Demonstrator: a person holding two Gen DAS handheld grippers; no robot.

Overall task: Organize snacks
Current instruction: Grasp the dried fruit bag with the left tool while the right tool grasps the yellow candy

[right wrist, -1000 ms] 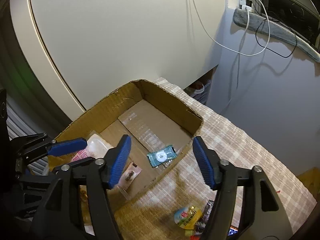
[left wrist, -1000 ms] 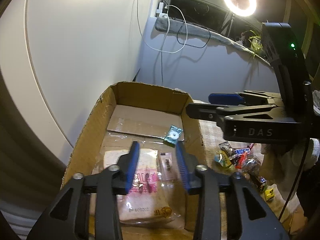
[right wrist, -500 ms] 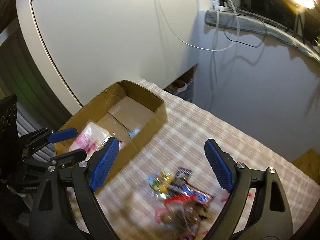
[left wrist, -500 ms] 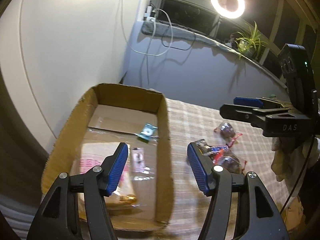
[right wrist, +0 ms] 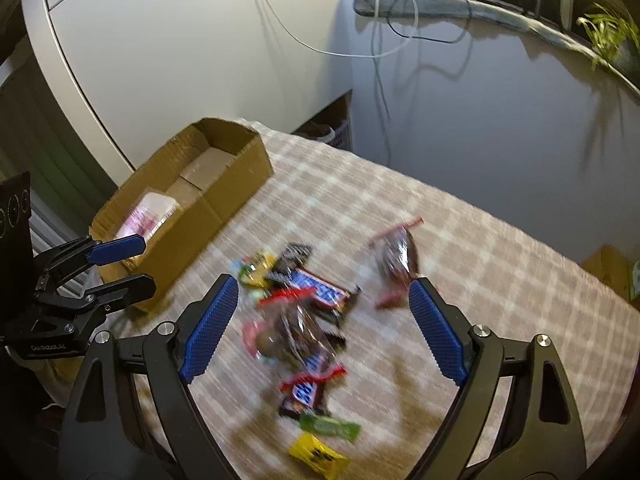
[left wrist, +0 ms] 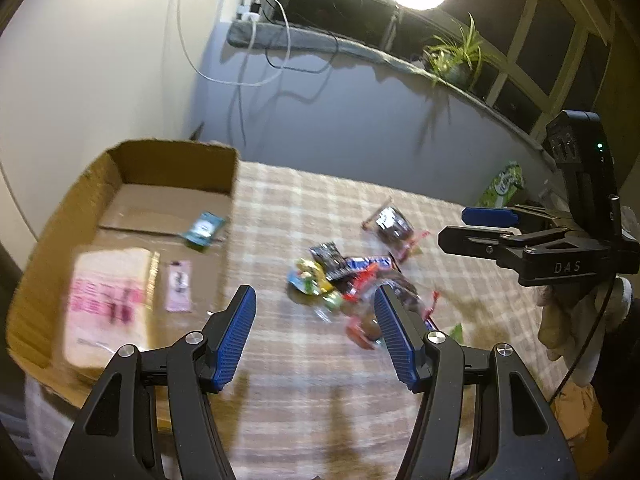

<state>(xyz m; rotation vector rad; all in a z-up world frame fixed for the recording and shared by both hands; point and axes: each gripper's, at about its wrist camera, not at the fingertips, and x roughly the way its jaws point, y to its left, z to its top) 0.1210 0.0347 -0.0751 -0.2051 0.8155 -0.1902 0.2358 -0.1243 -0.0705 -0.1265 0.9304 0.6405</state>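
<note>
Both tongs have swung off the cardboard box [left wrist: 132, 184] and now hang over the loose snack pile [right wrist: 298, 312] on the checked desk [left wrist: 304, 396].

Left tongs [left wrist: 316, 336] and right tongs [right wrist: 322, 332] are each spread wide and hold nothing. 3 packets already lie in the box: a big pink bag [left wrist: 106, 308], a slim pink sachet [left wrist: 178, 286] and a teal pack [left wrist: 203, 229]. To do this well, I would single out 1 packet at the pile's edge, such as the dark bag [right wrist: 396, 258] lying apart, and close on its body, not its crinkly seal. Motion blur smears most labels, and overlapping wrappers hide how many snacks remain.
</note>
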